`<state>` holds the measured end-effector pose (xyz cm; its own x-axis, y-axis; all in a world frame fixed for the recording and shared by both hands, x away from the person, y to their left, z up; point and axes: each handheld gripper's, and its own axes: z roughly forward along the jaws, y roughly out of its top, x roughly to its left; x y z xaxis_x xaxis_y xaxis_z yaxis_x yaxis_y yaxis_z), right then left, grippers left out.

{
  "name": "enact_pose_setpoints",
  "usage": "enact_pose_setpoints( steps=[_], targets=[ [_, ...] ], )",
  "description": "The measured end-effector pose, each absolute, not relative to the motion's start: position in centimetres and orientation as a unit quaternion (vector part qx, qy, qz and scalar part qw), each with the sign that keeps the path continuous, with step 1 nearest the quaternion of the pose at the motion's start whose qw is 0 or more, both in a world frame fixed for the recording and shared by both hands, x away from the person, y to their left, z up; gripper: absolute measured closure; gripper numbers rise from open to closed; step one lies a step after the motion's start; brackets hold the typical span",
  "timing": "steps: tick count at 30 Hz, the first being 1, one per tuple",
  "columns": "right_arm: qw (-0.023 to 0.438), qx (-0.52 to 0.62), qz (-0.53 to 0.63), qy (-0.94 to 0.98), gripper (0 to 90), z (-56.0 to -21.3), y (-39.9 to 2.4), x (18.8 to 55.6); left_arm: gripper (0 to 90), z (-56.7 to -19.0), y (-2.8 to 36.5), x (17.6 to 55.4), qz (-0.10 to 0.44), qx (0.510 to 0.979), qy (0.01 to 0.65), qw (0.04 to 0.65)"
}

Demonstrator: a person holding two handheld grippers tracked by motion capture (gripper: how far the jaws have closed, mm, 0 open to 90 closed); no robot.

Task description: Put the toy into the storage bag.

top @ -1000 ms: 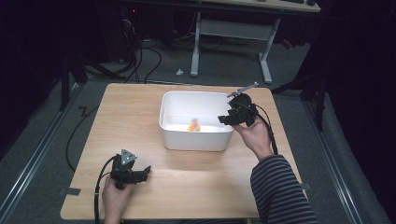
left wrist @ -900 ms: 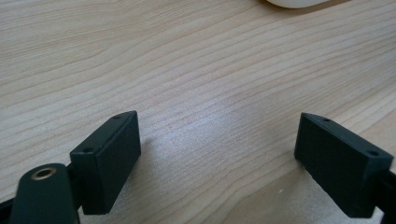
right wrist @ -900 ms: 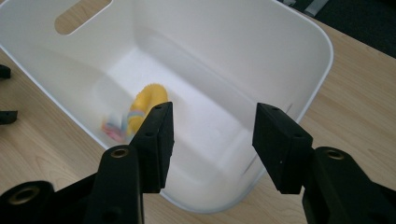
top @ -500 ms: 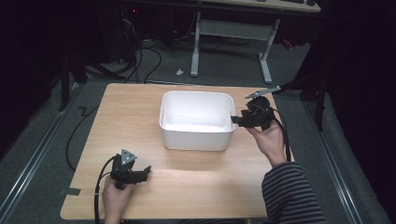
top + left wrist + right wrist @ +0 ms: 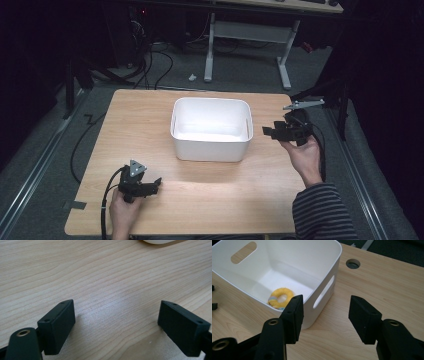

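Two tools are in my hands, and both are released with nothing between the jaws. My right tool (image 5: 270, 132) sits right of centre in the high view, just beside the right wall of the white bin (image 5: 210, 148), jaws pointing left toward it. In the right gripper view the bin (image 5: 294, 255) takes the upper left of the frame, and a yellow ring toy (image 5: 281, 297) lies flat on its floor, close against the near wall, partly hidden behind my left-hand jaw. That toy is the bin's whole contents as far as I can see; it is round, so it has no long axis to line up with. From my right tool (image 5: 325, 315) the ring lies ahead, to the left and lower, inside the wall with the slotted handle, so I judge any reach for it would have to go up over the rim and then down. My left tool (image 5: 156, 183) rests low on the desk (image 5: 135, 115) at the lower left of the high view, well apart from the bin, its jaws spread over bare wood in the left gripper view. My right hand is clearly the nearer one.
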<state>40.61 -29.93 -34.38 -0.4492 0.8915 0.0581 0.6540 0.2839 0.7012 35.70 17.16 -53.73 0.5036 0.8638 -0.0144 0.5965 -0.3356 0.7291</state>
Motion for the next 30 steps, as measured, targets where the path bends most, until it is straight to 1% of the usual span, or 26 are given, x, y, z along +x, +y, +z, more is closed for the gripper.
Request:
enact_pose_setpoints(
  steps=[19, 30],
  targets=[
    [0.185, 0.514, 0.356, 0.758, 44.4, -35.2, -33.8, 37.5, 14.9, -53.7, 17.2, 35.7, 0.192, 0.794, 0.46, 0.348],
    [0.203, 0.507, 0.341, 0.765, 42.2, -35.8, -33.9, 35.0, 14.9, -53.7, 17.2, 35.7, 0.192, 0.794, 0.46, 0.348]
  ],
)
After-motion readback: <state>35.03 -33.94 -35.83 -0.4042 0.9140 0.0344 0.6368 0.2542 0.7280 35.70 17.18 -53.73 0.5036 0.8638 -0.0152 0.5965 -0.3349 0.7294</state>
